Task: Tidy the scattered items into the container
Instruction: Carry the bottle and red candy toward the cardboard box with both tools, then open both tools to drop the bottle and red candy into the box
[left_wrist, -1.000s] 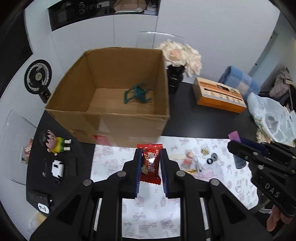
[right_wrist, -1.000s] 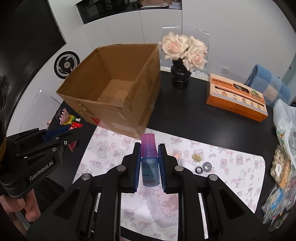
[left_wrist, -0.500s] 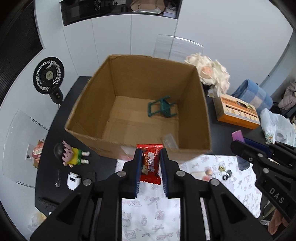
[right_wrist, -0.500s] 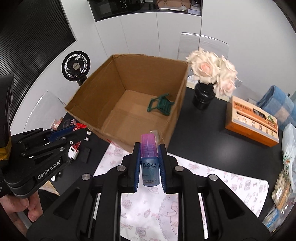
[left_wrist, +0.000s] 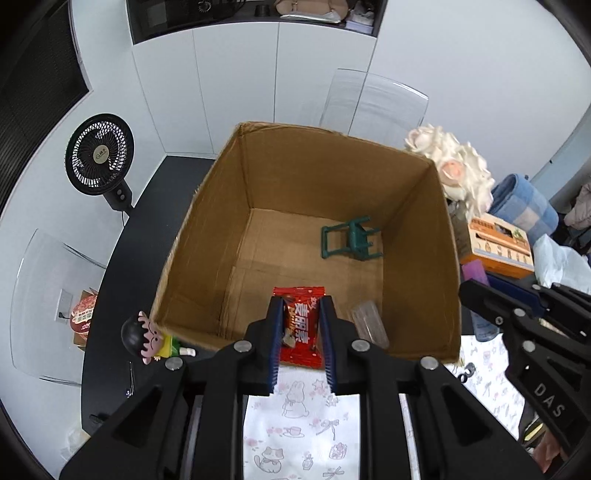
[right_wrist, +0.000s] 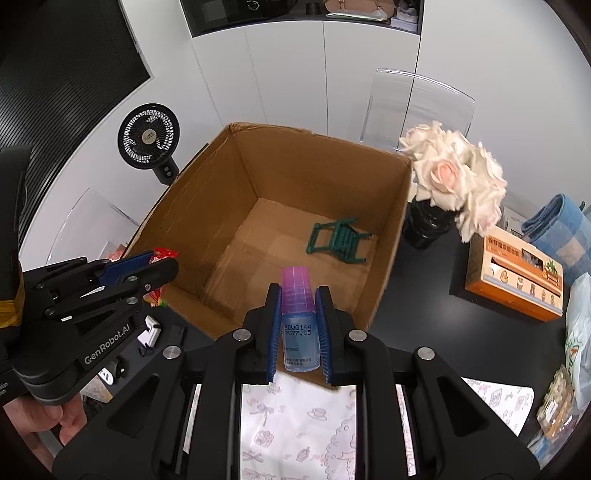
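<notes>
One cardboard box (left_wrist: 207, 236), one green toy chair (left_wrist: 349, 240), one red candy packet (left_wrist: 299, 328), one blue bottle (right_wrist: 301, 343), one fan (left_wrist: 99, 155), two tools.

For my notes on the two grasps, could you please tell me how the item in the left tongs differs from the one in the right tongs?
The red snack packet in the left tongs is a flat, crinkled, opaque wrapper; the blue bottle in the right tongs is a rigid, translucent cylinder with a purple cap. The packet bears large printed characters, the bottle a small date code. Both are clamped lengthwise near the cardboard box, not yet released.
</notes>
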